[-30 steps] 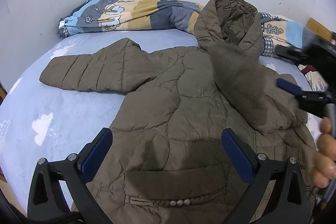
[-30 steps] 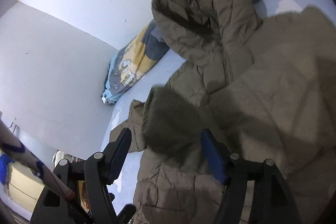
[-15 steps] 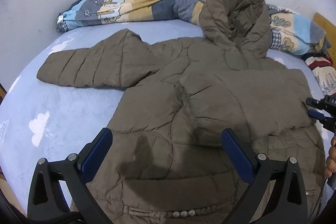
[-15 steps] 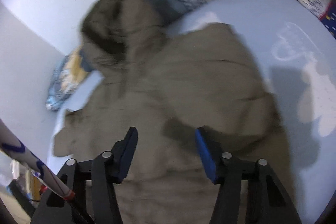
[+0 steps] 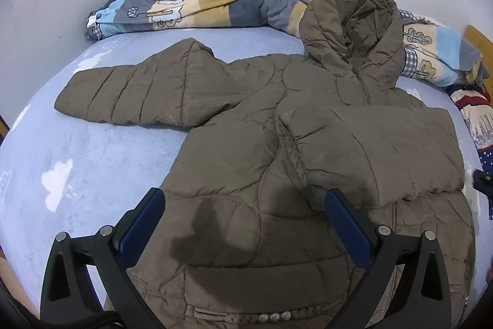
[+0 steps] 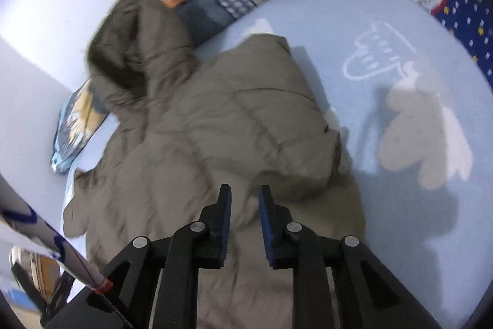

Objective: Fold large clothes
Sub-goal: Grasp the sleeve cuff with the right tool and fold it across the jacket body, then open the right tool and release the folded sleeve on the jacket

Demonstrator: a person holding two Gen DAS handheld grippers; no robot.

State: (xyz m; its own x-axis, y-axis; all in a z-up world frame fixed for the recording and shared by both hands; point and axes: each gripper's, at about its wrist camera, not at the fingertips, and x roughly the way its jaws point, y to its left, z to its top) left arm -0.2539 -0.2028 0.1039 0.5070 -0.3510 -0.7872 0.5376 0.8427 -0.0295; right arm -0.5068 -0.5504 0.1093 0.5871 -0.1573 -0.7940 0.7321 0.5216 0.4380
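With one sleeve (image 5: 369,150) folded across the jacket (image 5: 234,168), the right gripper (image 6: 245,199) is being narrowed on nothing; the left gripper (image 5: 243,205) is held released.

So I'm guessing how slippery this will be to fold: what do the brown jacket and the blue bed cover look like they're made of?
The jacket looks like thin woven synthetic, probably nylon or polyester, matte with a slight sheen, padded: stitched quilting lines and puffy panels show. The bed cover looks like soft fleece or plush: a fuzzy, brushed nap with white cloud prints.

Even indoor light; fisheye-bowed edges; right view motion-blurred.
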